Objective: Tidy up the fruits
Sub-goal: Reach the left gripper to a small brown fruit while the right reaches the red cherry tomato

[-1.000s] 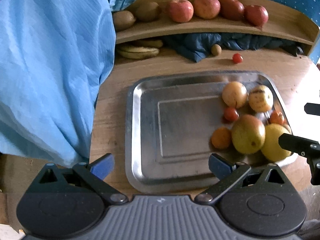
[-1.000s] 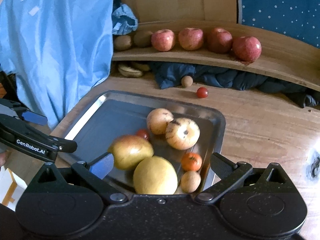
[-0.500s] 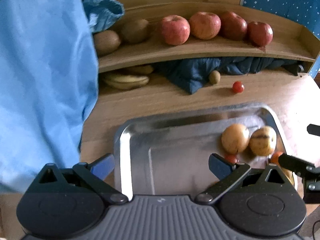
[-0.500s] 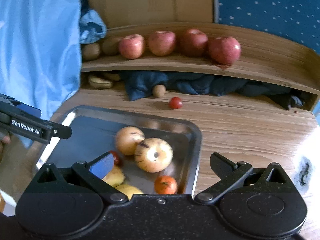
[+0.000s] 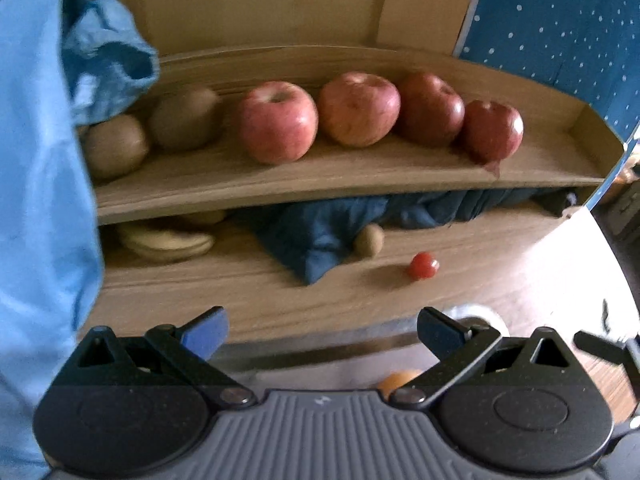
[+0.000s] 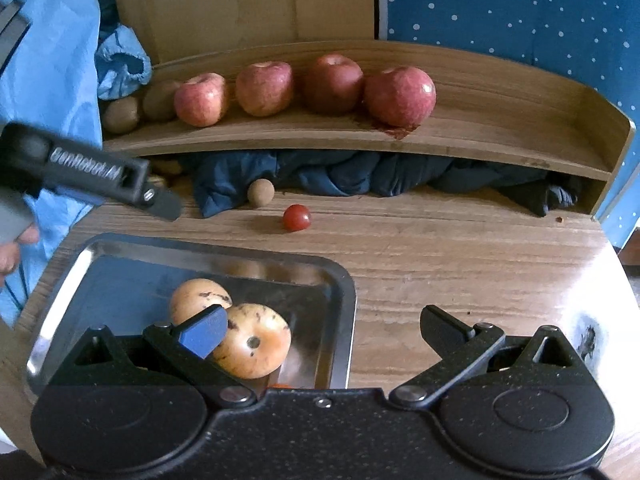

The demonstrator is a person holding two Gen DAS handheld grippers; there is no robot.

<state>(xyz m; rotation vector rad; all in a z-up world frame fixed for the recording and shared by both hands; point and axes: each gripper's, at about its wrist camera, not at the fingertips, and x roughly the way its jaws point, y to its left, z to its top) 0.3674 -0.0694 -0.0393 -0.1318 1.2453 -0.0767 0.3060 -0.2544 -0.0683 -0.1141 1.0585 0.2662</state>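
Both views tilted up from the tray [image 6: 344, 300] toward the shelf [image 6: 480, 120].

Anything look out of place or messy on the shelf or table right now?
Yes. A cherry tomato and a small brown fruit sit loose on the table, outside the tray. A reddish stain marks the shelf under the rightmost apple.

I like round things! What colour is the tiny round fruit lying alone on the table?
Red. The little tomato shows best in the right wrist view.
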